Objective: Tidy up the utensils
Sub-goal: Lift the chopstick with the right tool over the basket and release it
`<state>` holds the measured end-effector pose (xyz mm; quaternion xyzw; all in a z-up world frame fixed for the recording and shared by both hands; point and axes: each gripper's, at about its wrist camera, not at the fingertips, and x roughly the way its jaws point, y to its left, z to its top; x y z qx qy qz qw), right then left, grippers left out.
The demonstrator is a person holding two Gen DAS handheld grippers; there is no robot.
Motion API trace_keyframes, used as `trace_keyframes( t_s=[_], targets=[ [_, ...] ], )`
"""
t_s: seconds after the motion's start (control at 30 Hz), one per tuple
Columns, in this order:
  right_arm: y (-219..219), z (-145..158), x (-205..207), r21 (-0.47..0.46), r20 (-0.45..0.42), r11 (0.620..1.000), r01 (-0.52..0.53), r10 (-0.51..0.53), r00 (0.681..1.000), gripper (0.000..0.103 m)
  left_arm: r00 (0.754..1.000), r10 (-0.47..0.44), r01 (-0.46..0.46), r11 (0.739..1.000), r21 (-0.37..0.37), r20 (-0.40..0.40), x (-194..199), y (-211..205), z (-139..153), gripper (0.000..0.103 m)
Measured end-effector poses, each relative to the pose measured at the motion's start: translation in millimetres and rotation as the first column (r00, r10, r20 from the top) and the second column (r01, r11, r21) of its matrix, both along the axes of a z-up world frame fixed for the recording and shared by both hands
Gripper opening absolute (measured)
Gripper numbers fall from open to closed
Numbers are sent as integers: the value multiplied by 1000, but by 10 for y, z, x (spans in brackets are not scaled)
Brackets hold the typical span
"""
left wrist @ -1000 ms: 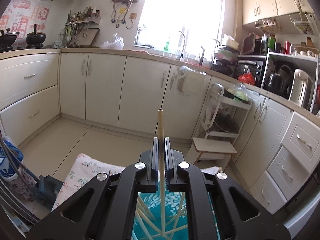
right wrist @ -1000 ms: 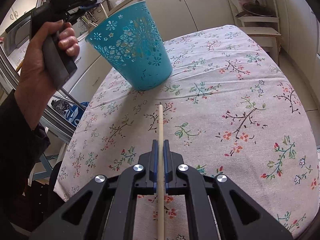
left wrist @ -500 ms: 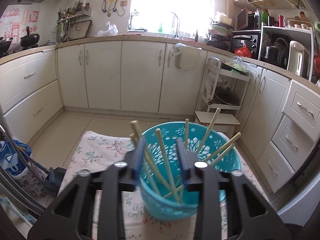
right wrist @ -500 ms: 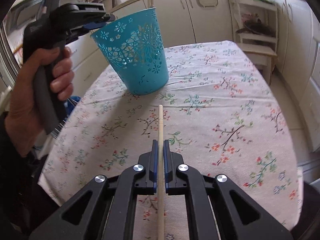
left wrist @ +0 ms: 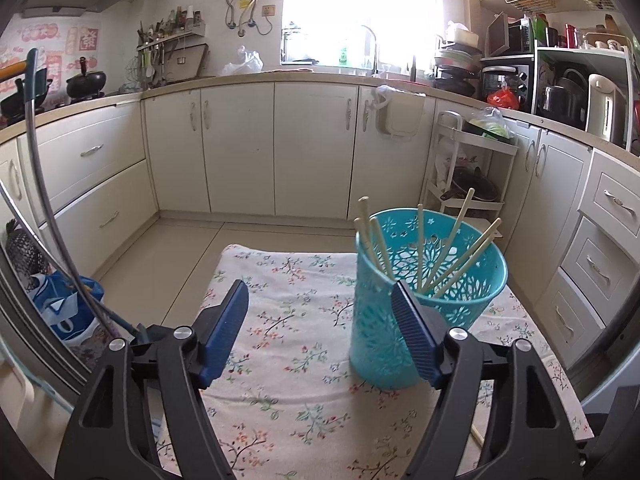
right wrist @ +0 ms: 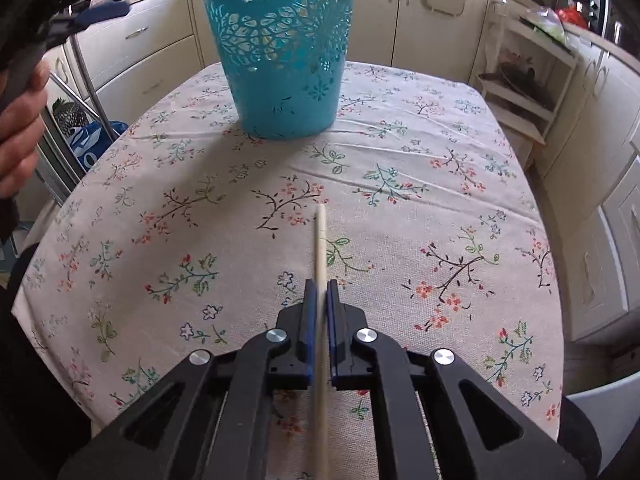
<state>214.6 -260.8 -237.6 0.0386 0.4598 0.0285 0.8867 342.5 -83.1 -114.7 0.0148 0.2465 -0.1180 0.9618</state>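
The left gripper (left wrist: 320, 316) has its fingers spread wide with nothing between them. Just past its right finger (left wrist: 416, 336) stands the turquoise basket (left wrist: 424, 292) on the floral table (left wrist: 288, 380), several chopsticks (left wrist: 452, 260) leaning inside it (tips fanned above the rim). The right gripper (right wrist: 319, 292) has its fingers closed on a single chopstick (right wrist: 320, 240), which juts forward beyond the fingertips, pointing toward the basket (right wrist: 284, 48) well ahead.

Cream cabinets (left wrist: 240, 148), bright window (left wrist: 360, 12)
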Motion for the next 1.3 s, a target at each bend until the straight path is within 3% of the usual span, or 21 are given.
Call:
trace_keyframes(
  t_s=[0.17, 0.37, 0.53, 0.7, 0.77, 0.87, 1.0, 1.3],
  targets=[
    [-129, 315, -15, 194, 49, 981, 12, -22, 999, 6, 1000, 8, -8, 1000, 0, -22, -38, 155, -42, 77],
    [-267, 1157, 160, 405, 272, 914, -43, -75, 959, 6, 992, 41, -43, 999, -13, -123, -21, 360, -409, 83],
    [-220, 1869, 566, 408, 451, 910, -78, -126, 883, 6, 967, 55, -69, 996, -51, -248, -30, 506, -879, 83],
    [-132, 2244, 1159, 376, 555, 925, -48, -184, 811, 6, 938, 67, -111, 988, -111, -340, -14, 613, -1161, 83],
    [-122, 2270, 1417, 366, 571, 931, -5, -220, 791, 6, 946, 63, -111, 985, -134, -318, -28, 642, -1143, 85],
    [-122, 2182, 1705, 347, 578, 936, 59, -263, 773, 6, 937, 59, -118, 981, -152, -345, -5, 665, -1191, 86],
    [-115, 1882, 1974, 327, 526, 938, 112, -280, 803, 6, 938, 49, -110, 981, -160, -343, 0, 659, -1189, 86],
    [-75, 1453, 1830, 281, 456, 955, 97, -222, 862, 9, 936, 51, -114, 980, -164, -348, 9, 657, -1191, 86]
  ],
)
